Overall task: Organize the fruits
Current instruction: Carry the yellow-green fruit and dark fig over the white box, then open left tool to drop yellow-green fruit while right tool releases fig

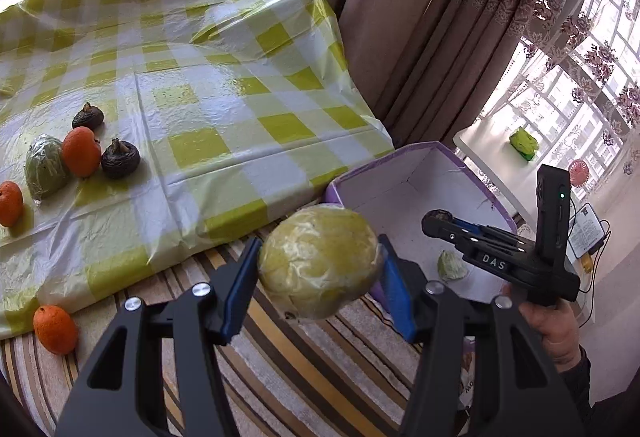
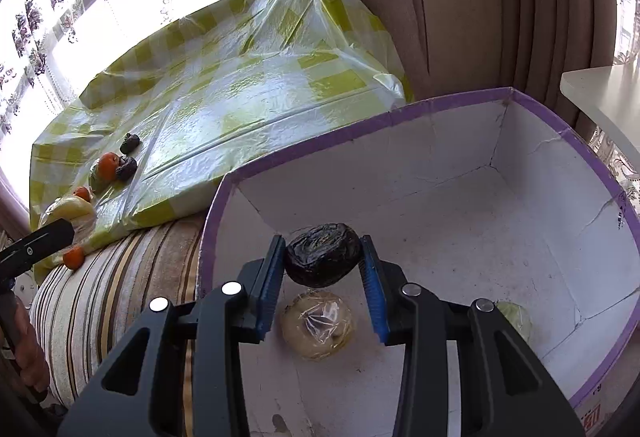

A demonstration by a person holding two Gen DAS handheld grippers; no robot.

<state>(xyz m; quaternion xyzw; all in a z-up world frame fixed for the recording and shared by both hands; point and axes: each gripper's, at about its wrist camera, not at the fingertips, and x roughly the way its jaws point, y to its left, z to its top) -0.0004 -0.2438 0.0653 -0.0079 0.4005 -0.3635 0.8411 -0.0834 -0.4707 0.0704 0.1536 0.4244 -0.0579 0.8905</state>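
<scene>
You are carrying fruit to the big white box (image 2: 540,221) with the purple rim, beside the checked cloth (image 1: 208,109). Your left tongs (image 1: 318,269) squeeze a wrapped yellow-green fruit (image 1: 320,261), not over the box yet, so I think it needs to reach the near rim first. Your right tongs (image 2: 322,257) are pinched tight on a dark wrinkly fruit (image 2: 322,255), above the box floor by the near wall. Next, open them there. More fruit (image 1: 82,157) waits near the cloth's left edge.

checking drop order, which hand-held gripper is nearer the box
Right. The right hand-held gripper hangs over the box; the left hand-held gripper sits short of its rim.
</scene>
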